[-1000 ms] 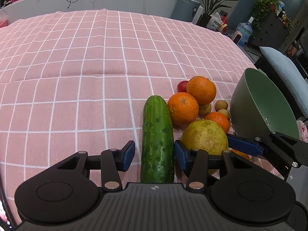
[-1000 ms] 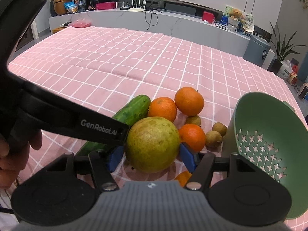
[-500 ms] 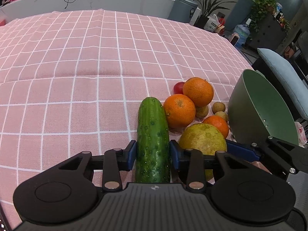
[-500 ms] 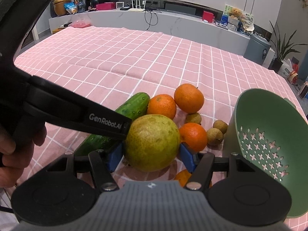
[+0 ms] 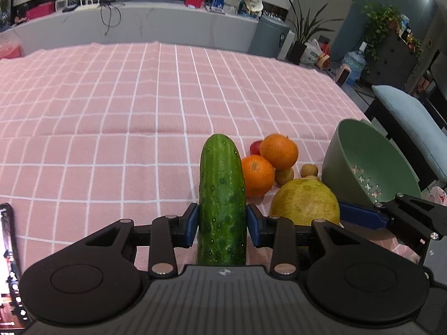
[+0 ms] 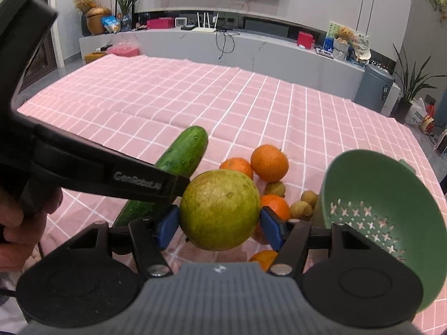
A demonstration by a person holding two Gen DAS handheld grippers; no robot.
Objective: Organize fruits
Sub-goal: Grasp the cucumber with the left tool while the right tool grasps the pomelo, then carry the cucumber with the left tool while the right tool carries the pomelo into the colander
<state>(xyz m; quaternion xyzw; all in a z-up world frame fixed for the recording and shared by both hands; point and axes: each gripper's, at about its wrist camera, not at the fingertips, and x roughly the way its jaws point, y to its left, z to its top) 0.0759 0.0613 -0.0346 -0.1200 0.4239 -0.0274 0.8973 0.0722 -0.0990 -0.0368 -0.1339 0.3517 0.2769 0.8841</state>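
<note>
In the left wrist view, the left gripper [image 5: 222, 224] is clenched on the cucumber [image 5: 222, 195]; both blue pads press its sides, and the cucumber points away from the camera, its far end raised above the pink checked tablecloth [image 5: 111, 128]. This view alone shows a small red fruit [image 5: 254, 147] behind the oranges [image 5: 278, 152], and a phone screen [image 5: 8, 265] at the left edge. To the right of the cucumber lies the heap of oranges and small brown fruits [image 5: 308, 170], then the yellow-green pomelo [image 5: 306, 202], and further right the green colander [image 5: 368, 167], which is tilted with its opening toward the fruit. In the right wrist view, the right gripper [image 6: 219, 226] grasps the pomelo [image 6: 219, 209]; its two blue pads touch the round fruit on both sides. The skin is dull yellow-green with some brown spots. Only this view shows an orange [image 6: 264, 258] low under the pomelo, and the person's hand [image 6: 16, 220] on the left gripper's handle. The cucumber [image 6: 178, 162] is just left of the pomelo, dark green with small bumps, and the colander [image 6: 374, 212] with cross-shaped holes is just right of it.
</note>
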